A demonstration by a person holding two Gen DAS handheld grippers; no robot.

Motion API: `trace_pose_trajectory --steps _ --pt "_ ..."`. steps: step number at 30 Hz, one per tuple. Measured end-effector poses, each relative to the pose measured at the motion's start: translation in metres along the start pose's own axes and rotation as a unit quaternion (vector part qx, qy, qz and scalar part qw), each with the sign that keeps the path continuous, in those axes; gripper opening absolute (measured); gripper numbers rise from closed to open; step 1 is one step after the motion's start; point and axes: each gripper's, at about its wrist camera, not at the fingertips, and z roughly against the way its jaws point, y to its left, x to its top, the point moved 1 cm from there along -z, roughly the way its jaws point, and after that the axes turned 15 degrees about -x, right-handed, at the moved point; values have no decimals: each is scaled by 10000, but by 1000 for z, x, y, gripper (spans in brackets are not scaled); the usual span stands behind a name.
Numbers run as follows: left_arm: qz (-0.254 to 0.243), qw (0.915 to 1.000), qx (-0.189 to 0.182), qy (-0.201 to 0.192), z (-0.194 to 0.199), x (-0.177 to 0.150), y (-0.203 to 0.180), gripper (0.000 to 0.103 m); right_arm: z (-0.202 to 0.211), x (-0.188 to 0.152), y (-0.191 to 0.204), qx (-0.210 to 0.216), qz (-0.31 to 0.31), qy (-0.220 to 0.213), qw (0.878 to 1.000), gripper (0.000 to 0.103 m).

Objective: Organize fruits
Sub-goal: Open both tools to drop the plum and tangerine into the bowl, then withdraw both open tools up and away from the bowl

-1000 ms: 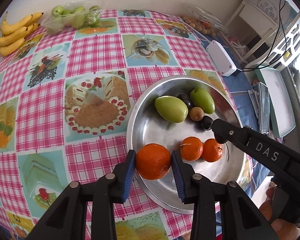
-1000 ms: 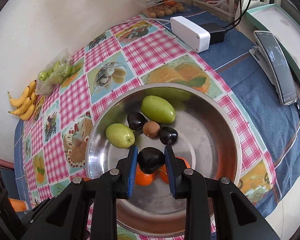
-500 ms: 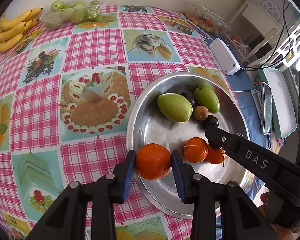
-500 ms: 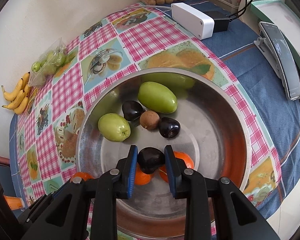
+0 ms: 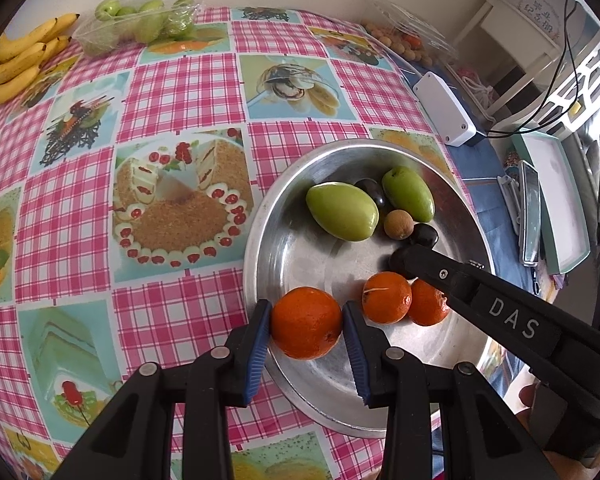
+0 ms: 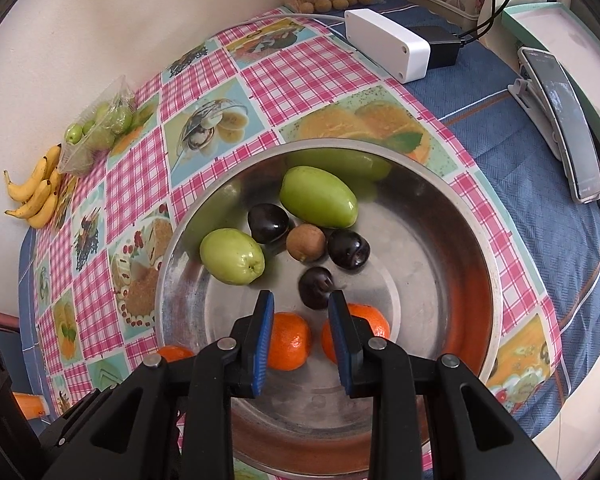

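Fruits: orange [image 5: 306, 322] clamped in left gripper [image 5: 306, 330] jaws over bowl [image 5: 260, 248] rim | right gripper [image 6: 300, 330] jaws parted, empty, plum [image 6: 316, 287] lying just ahead | risk: orange rolls off rim onto surface if released.

Left gripper [image 5: 306, 322] is clamping an orange [image 5: 306, 323] over the metal basin's [image 5: 268, 248] near-left rim. Right gripper's black finger is reaching in from the basin's right edge.
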Motion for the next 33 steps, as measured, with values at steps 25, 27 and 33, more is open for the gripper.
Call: trace_pose_trajectory --steps 25,27,33 --pt "833 9929 532 -657 43 4 48 43 6 -1 15 9 342 -158 9993 29" --pt "919 9917 578 -692 46 4 54 45 8 -1 17 20 388 -195 9991 29" --pt "997 9904 648 -707 50 3 60 49 8 -1 21 7 464 -216 9987 29"
